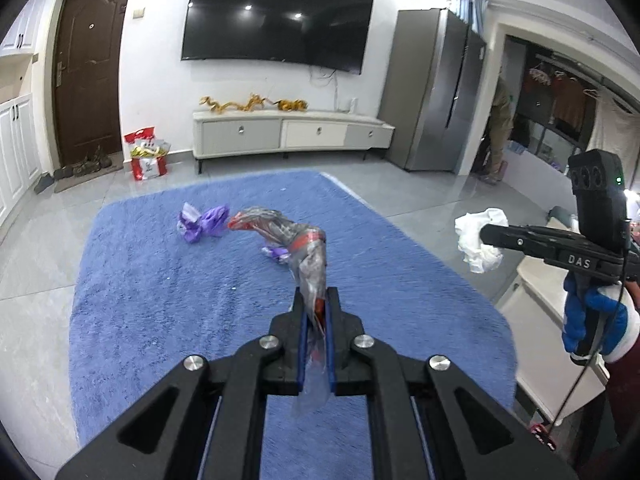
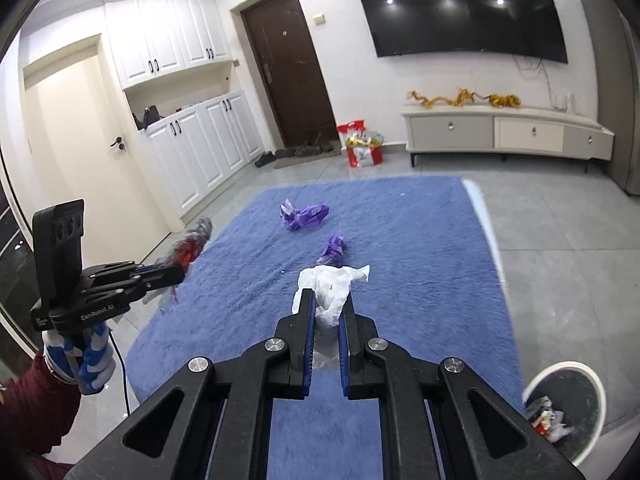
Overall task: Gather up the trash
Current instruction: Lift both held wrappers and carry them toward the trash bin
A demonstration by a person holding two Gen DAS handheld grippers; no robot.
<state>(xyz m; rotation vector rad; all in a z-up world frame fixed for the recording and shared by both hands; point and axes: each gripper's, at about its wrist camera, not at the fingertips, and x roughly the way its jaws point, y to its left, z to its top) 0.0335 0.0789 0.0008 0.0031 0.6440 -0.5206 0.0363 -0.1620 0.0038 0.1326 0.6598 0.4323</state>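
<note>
My left gripper (image 1: 316, 294) is shut on a clear and red plastic wrapper (image 1: 296, 240) and holds it above the blue rug (image 1: 160, 300). It also shows in the right wrist view (image 2: 176, 274) at the left. My right gripper (image 2: 328, 300) is shut on a crumpled white tissue (image 2: 332, 284), held above the rug (image 2: 420, 240); the tissue also shows in the left wrist view (image 1: 478, 240). A large purple wrapper (image 2: 306, 216) and a small purple wrapper (image 2: 334, 248) lie on the rug. A white trash bin (image 2: 568, 408) with trash inside stands at the lower right.
A TV cabinet (image 2: 504, 132) stands against the far wall under a wall TV (image 2: 464, 8). A red and white bag (image 2: 362, 144) sits by the brown door (image 2: 288, 68). White cupboards (image 2: 200, 148) line the left wall. A grey fridge (image 1: 432, 92) stands at the right.
</note>
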